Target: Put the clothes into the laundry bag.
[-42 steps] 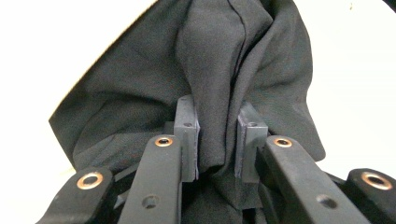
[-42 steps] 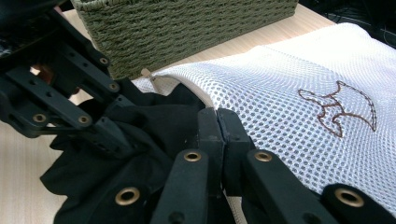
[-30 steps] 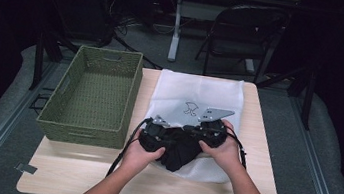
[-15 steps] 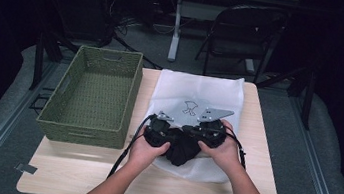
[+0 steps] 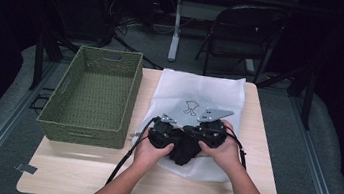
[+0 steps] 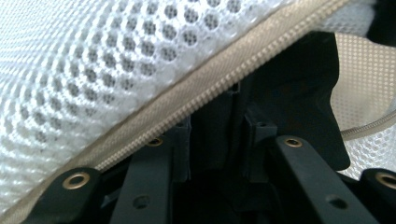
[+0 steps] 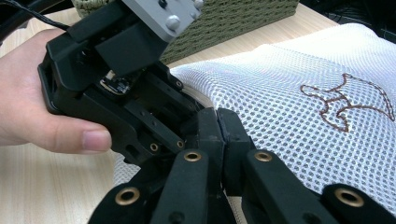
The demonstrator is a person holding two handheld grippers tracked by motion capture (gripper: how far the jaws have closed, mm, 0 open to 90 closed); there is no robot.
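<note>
Meeting at white mesh bag's (image 5: 200,93) near edge, right gripper (image 7: 219,135) jaws closed together, left gripper (image 5: 162,135) jaws just opening, hold unclear

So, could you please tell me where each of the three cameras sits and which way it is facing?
High view: fixed above the person's side, facing forward and down on the table; both forearms, left gripper and right gripper show over the white mesh bag.
Left gripper view: rides the left gripper, pressed close to the bag's zip; its black jaws rise below.
Right gripper view: rides the right gripper, facing the left gripper, the hand holding it and the green basket; its jaws are shut.
Shared: high and right gripper views both show the bag's embroidered outline.
</note>
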